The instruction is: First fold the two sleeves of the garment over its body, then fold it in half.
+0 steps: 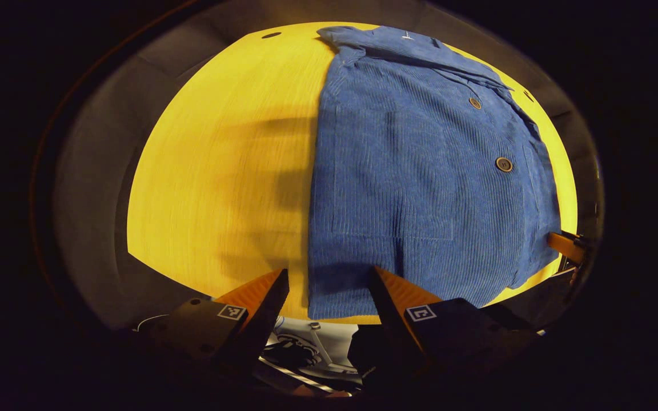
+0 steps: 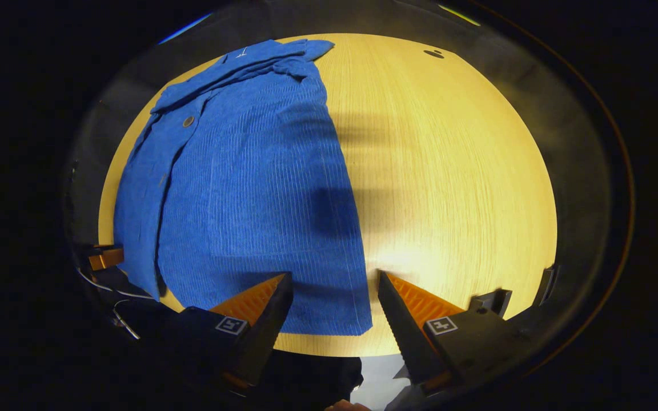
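A round wooden table [image 1: 220, 171] carried a blue ribbed shirt [image 1: 420, 182] laid flat, collar at the far edge, hem near the front rim. In the right gripper view the shirt [image 2: 249, 188] covered the table's [image 2: 449, 182] left half, the rest bare wood.

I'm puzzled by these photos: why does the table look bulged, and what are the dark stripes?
Left gripper view: fisheye bends the round yellow wooden table; soft shadows stripe it beside the blue corduroy shirt. Right gripper view: same bulge, shadows crossing shirt and table.
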Demonstrator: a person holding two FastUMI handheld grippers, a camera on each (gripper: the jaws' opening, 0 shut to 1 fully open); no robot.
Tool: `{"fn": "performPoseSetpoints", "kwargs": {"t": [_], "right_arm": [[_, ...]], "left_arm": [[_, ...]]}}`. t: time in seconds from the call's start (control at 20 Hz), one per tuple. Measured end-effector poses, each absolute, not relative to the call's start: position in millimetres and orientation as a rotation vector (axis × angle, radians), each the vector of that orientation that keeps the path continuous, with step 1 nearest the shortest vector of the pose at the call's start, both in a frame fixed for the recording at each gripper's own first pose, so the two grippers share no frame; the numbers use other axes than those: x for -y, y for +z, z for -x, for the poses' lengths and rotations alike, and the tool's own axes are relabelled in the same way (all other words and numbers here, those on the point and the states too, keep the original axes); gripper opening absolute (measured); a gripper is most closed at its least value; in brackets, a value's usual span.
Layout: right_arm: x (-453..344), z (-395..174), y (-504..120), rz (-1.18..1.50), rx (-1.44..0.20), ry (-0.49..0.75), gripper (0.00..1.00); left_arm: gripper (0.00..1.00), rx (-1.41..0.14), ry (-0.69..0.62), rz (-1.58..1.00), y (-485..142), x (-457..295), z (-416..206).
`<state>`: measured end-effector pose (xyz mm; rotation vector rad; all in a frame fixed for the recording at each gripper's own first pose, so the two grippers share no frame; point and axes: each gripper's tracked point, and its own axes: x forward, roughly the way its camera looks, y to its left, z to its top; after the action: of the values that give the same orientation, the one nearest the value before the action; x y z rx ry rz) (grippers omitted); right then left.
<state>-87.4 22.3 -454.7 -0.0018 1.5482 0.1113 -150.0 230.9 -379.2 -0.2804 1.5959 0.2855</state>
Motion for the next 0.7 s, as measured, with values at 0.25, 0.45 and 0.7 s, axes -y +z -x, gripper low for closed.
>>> {"fn": "performPoseSetpoints", "kwargs": {"t": [0.25,0.45,0.7], "right_arm": [[-24.4,88.8,-455.9,-0.003,-1.600,0.092,0.97],[-32.8,89.5,-456.3,-0.007,-1.614,0.097,0.87],[-55.6,90.5,-455.2,-0.034,-1.614,0.138,0.12]], "left_arm": [[0.75,-1.594,0.260,0.297,-378.6,-227.8,148.3],[0.77,-1.572,0.209,0.232,-380.9,-227.6,144.0],[0.64,-1.609,0.185,0.235,-378.5,-223.9,143.4]]}}
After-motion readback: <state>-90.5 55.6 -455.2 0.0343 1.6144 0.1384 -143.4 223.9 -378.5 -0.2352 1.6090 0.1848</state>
